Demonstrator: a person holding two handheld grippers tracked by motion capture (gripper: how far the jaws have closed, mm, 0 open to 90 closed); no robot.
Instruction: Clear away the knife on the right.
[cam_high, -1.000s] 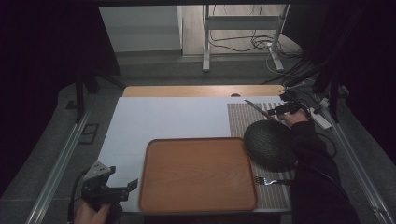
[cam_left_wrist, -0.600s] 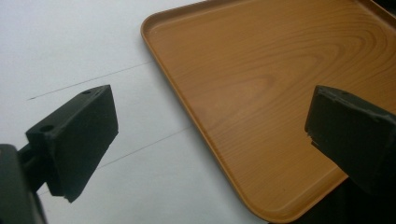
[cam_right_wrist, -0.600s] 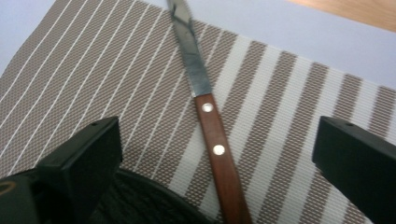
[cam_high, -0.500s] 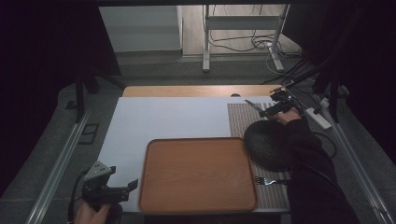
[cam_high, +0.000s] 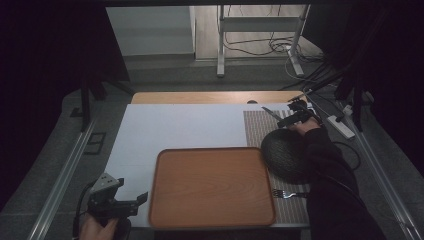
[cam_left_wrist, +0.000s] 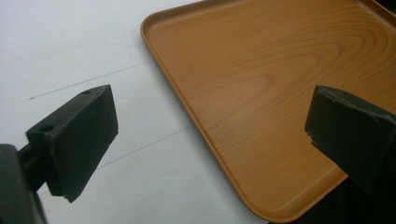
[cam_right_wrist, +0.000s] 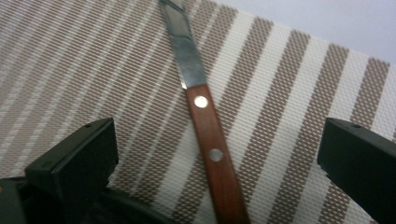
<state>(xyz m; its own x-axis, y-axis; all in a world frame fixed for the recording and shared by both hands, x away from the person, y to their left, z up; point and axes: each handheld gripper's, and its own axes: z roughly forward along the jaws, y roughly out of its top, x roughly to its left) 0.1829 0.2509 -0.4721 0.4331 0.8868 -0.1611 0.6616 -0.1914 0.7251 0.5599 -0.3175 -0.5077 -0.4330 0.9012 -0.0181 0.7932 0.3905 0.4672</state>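
A knife (cam_right_wrist: 210, 140) with a red-brown wooden handle and two rivets lies on a brown-and-white striped placemat (cam_right_wrist: 299, 93). My right gripper (cam_right_wrist: 219, 135) is open, one jaw on each side of the handle, just above it. From the high view the right gripper (cam_high: 286, 119) is at the placemat's far end, with the knife (cam_high: 272, 113) blade pointing away to the left. My left gripper (cam_high: 137, 202) is held open and empty at the table's near left corner. In its own view the left gripper (cam_left_wrist: 210, 112) straddles the near left corner of a wooden tray (cam_left_wrist: 280, 79).
The tray (cam_high: 212, 185) lies empty at the front middle of the white table (cam_high: 180, 125). A dark ribbed bowl (cam_high: 287, 155) sits on the placemat (cam_high: 255, 127) just behind my right hand, and a fork (cam_high: 287, 193) lies at the mat's near end.
The right gripper has shifted slightly left and settled over the knife handle. The left gripper has stayed where it was.
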